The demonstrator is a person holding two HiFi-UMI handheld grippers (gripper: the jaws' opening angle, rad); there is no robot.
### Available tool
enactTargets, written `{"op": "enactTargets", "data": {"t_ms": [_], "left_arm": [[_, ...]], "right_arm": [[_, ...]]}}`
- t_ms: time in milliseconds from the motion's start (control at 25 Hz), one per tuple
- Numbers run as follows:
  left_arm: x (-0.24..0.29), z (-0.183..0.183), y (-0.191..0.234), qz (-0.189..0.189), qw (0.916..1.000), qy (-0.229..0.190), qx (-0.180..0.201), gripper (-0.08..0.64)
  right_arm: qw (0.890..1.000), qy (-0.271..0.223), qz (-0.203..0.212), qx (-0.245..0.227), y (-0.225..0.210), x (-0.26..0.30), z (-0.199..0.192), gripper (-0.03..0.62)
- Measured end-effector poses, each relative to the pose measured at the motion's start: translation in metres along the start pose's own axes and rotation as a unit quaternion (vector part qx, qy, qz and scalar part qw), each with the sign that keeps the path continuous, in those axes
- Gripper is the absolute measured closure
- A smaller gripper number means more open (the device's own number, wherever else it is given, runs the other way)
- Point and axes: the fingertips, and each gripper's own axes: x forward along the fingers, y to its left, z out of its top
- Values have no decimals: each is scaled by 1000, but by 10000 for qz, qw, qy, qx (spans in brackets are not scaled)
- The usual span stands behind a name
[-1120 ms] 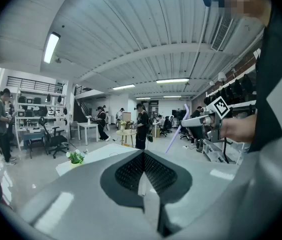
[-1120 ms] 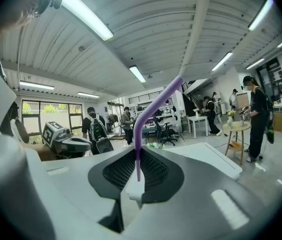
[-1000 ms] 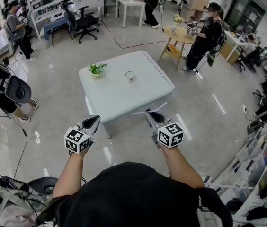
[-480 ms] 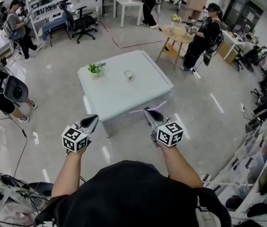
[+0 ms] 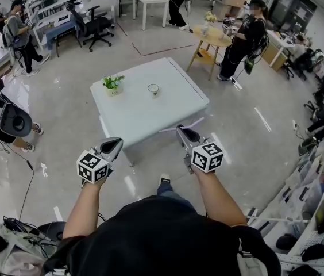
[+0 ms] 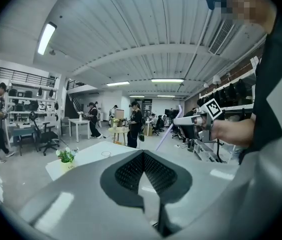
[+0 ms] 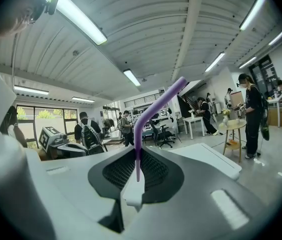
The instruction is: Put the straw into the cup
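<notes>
Our right gripper (image 7: 137, 176) is clamped shut on the purple bendy straw (image 7: 153, 109), at the near right edge of the white table (image 5: 150, 117). Our left gripper (image 6: 142, 166) has its jaws pressed together, empty. The cup (image 5: 153, 88) stands at the table's far side, right of a small potted plant (image 5: 114, 84).

Cup (image 5: 153, 88) on the table (image 5: 150, 119), potted plant (image 5: 114, 84) to its left.

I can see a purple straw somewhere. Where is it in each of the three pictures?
Head view: the straw lies right of centre, crosswise in the right gripper.
Left gripper view: the straw is right of centre, slanting upward.
Right gripper view: the straw is at the centre, rising from between the jaws and bending right.
Shared landmark: the white table.
</notes>
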Motion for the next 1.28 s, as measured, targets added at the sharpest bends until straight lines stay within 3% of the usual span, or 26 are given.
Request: {"op": "enactTargets", "data": {"t_ms": [400,840,1280], "left_arm": [[30,10,36,66,9999,-18,-76,560],[68,2,51,70,9997,149,-155,560],[82,9,70,226,9995,32,-217,560]], "right_arm": [[9999,158,-68,14,-34,33,4,529],[9997,244,1,77,-73,56,-2,529],[9994,314,115,103,-92,80,3,529]]}}
